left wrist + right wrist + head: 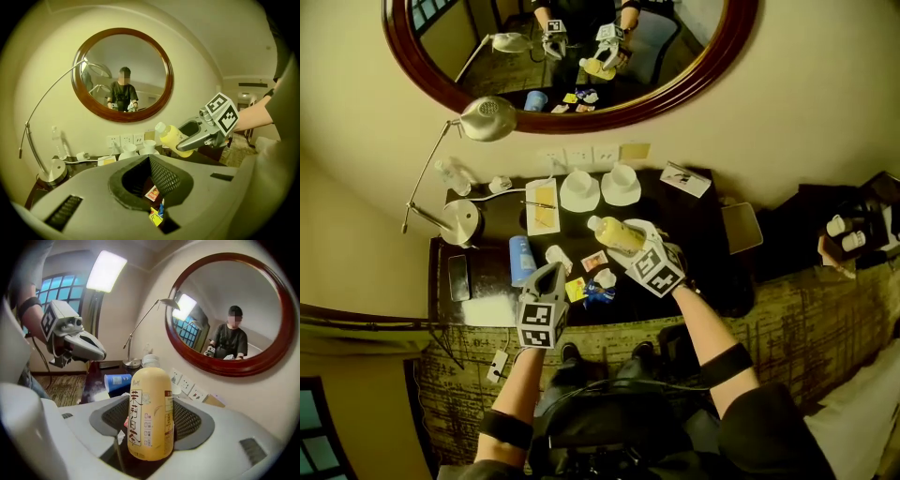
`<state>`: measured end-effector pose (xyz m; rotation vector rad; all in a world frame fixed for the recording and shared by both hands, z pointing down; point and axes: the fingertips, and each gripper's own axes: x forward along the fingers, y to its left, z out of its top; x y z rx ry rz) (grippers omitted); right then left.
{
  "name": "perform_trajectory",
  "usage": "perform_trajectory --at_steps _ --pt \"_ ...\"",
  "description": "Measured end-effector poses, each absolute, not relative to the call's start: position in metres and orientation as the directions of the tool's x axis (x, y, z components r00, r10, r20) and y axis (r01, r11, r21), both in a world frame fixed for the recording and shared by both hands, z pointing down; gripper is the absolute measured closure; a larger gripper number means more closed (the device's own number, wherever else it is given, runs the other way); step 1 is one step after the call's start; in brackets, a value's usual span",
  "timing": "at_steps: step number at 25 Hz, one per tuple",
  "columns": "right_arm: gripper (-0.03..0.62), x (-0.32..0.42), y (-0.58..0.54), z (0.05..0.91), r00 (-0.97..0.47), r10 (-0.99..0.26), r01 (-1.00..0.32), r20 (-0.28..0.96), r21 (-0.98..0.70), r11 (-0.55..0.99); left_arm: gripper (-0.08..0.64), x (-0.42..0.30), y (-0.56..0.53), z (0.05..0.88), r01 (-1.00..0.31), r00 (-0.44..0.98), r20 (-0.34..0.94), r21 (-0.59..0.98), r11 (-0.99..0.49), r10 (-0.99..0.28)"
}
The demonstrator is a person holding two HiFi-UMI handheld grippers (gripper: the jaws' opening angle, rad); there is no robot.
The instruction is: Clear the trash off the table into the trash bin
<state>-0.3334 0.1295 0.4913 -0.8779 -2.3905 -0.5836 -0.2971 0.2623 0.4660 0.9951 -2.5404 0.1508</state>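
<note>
Right hand-held gripper [630, 240]: clamped on a yellow bottle [150, 413]. The right gripper view shows the bottle lodged between the two ribbed pads, one pad against each flank. The base sits nearest the camera and the white cap points away. The printed label faces the camera.

Position of the bottle: clear of the surface [694, 225], held in the air over its middle. In the head view it is tilted, cap toward the wall and to the left, with the gripper body behind and to the right of it.

Left hand-held gripper [549, 272]: jaws together, nothing between them. It is over the front edge of the surface, left of the right gripper and apart from the bottle.

Items lying on the surface:
- A blue cup [521, 260] on its side, just left of the left gripper.
- A crumpled white scrap [558, 255] beside the cup.
- A red packet [594, 261], a yellow packet [576, 290], a blue wrapper [600, 293] and a second white scrap [605, 277], grouped between the two grippers, below the bottle.

At the rear of the surface are two white cups on saucers [579, 189] and a desk lamp [461, 221]. A round mirror [694, 84] hangs on the wall above.
</note>
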Motion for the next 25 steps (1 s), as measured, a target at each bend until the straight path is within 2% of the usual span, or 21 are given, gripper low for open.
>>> perform_trajectory --at_steps 6,12,20,25 --pt "0.287 -0.308 0.111 0.463 -0.791 0.421 0.497 0.445 0.066 0.865 0.555 -0.301 0.267 0.456 -0.677 -0.664 0.389 0.05 0.734 -0.639" --pt "0.287 -0.282 0.091 0.447 -0.898 0.298 0.312 0.323 -0.011 0.95 0.555 -0.299 0.265 0.453 -0.695 -0.652 0.383 0.042 0.718 -0.654" --pt "0.287 -0.251 0.063 0.435 -0.939 0.197 0.197 0.283 -0.028 0.98 0.555 -0.291 0.229 0.442 -0.756 -0.6 0.369 0.028 0.654 -0.709" --pt "0.287 -0.213 0.013 0.437 -0.957 0.077 0.071 0.281 -0.032 0.997 0.555 -0.273 0.17 0.442 -0.833 -0.504 0.37 0.03 0.552 -0.781"
